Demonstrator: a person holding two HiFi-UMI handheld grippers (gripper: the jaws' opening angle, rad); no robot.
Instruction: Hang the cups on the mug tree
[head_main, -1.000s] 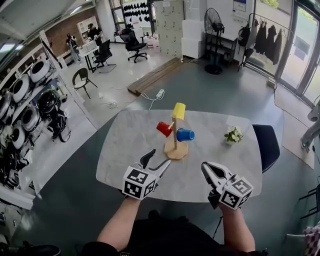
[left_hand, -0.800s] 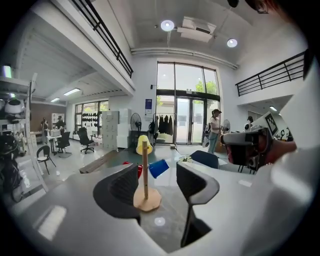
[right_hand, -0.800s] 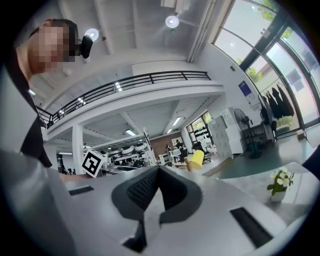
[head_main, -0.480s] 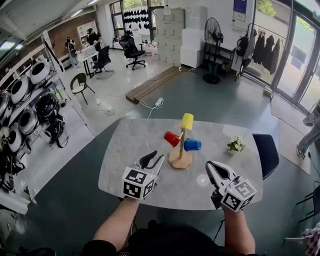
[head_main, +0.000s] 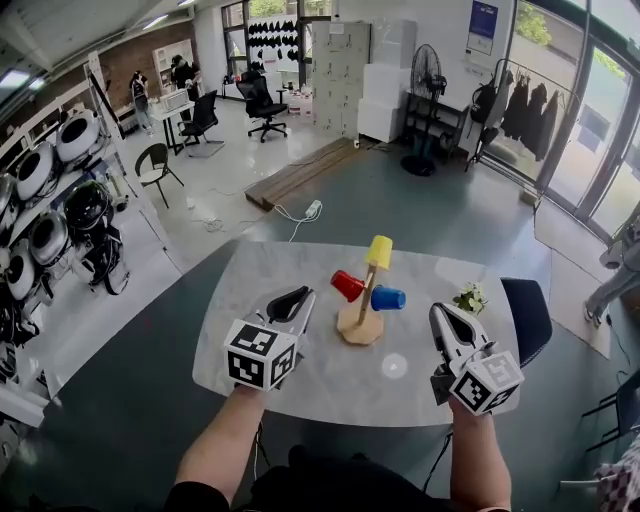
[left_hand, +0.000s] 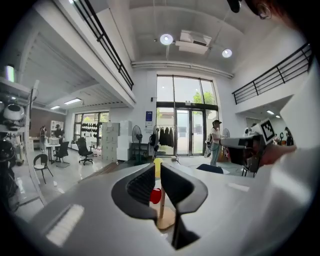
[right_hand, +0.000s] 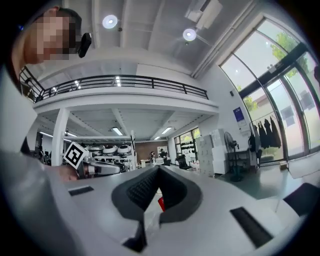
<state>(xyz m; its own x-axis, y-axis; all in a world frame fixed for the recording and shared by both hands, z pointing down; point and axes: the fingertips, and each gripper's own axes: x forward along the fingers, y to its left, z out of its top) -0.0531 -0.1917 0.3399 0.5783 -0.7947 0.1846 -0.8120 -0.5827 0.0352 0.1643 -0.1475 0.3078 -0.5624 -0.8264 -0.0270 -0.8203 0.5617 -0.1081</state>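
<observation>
While on mug tree (head_main: 358, 326) — three cups (head_main: 388, 297)

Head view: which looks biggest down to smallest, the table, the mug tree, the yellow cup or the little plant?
1. table
2. mug tree
3. yellow cup and plant: they look about the same size, so I can't rank them.

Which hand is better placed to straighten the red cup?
Probably left. The red cup hangs left on the mug tree, facing the left tongs, whose jaws have just been closing on nothing. The right tongs sit past the blue cup.
</observation>
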